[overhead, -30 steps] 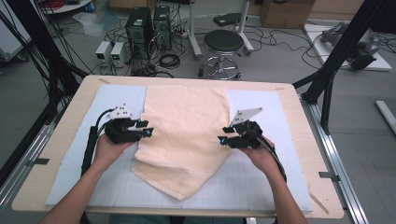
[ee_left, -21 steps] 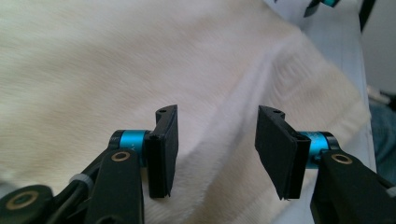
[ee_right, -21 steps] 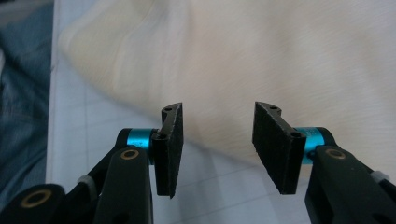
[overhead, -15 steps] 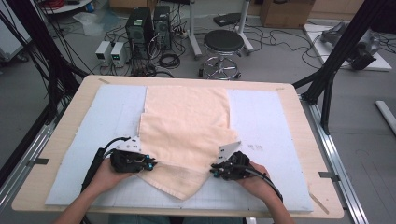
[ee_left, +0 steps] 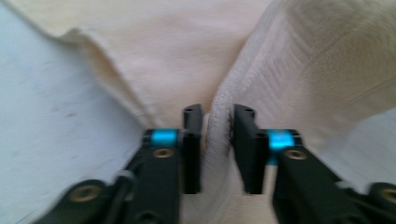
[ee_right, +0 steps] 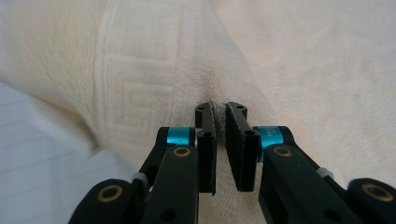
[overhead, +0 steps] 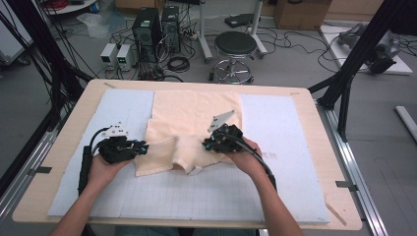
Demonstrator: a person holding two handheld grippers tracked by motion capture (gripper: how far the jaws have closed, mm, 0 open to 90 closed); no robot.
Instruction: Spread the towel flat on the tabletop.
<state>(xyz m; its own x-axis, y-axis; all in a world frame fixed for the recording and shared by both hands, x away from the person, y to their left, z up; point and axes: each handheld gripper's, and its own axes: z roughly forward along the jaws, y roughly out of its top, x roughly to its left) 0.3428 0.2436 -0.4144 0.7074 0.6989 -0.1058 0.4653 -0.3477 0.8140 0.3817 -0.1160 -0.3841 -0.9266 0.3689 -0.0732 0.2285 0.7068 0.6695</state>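
I'm folding a cream towel (overhead: pixel 194 125) that is lying on the pale grid mat (overhead: pixel 275 147) in the middle of the counter (overhead: pixel 74 115), its near edge already pulled up and bunching over the flat part. The left claw (overhead: pixel 142 147) is pinching the towel's hemmed edge between its pads in the left gripper view, where the fabric (ee_left: pixel 219 126) is standing up in the gap; its jaws have just been opening a little, yet the cloth is sitting in there and I'm reading it as gripped. The right claw (overhead: pixel 208 143) is nearly pressed together on a thin ridge of towel (ee_right: pixel 219 100). I'm judging the thing light, soft and floppy (terry, so not slippery, nothing fragile), sagging wherever it isn't held, so I'm taking it at the woven border near the two near corners, where the hem is giving the pads something thicker. Room is looking good: bare mat on both sides and toward me, the far counter edge well beyond the towel, with a stool (overhead: pixel 236 46) and computer boxes (overhead: pixel 155 24) on the floor behind.
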